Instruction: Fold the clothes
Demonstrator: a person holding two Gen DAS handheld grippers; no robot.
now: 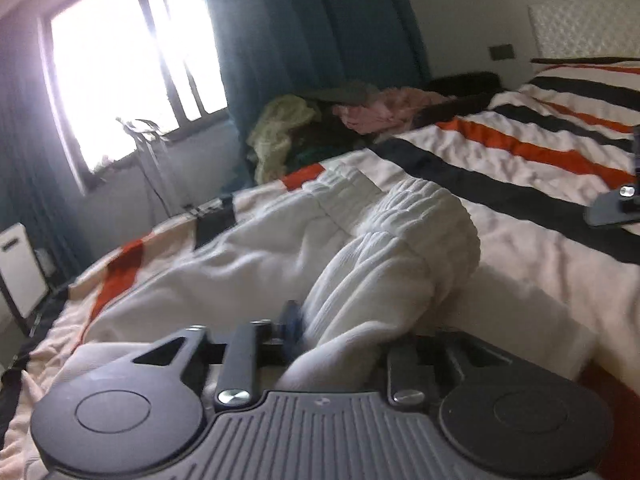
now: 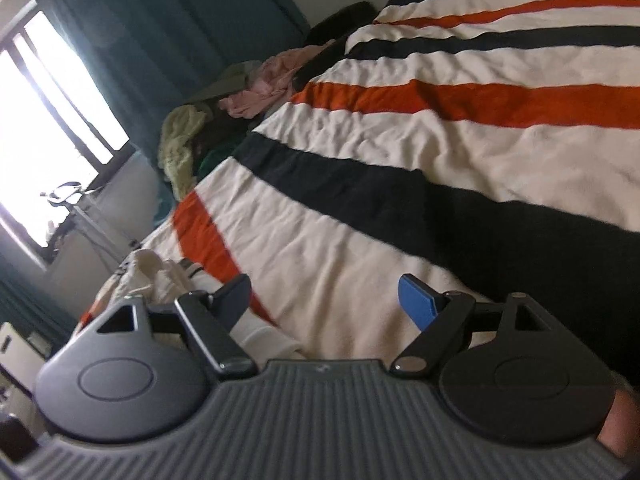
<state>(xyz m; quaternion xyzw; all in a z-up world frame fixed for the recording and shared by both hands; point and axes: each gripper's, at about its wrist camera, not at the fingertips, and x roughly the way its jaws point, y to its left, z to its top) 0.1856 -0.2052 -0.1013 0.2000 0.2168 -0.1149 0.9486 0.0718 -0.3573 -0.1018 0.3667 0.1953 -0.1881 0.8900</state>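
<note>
A white garment with a ribbed elastic band (image 1: 384,248) lies bunched on the striped bedspread (image 1: 520,168). My left gripper (image 1: 320,340) is shut on a fold of this white cloth, which rises up between the jaws and hides the right finger. In the right wrist view my right gripper (image 2: 324,296) stands open just above the bedspread (image 2: 400,152), holding nothing; its blue pad (image 2: 416,304) shows on the right. The white garment (image 2: 152,276) lies to its left. Part of the right gripper (image 1: 616,204) shows at the far right of the left view.
A heap of clothes, pale green (image 1: 280,132) and pink (image 1: 384,112), sits at the bed's far side below a teal curtain (image 1: 304,32). A bright window (image 1: 120,64) is at the left, with a white appliance (image 1: 20,268) on the floor beside the bed.
</note>
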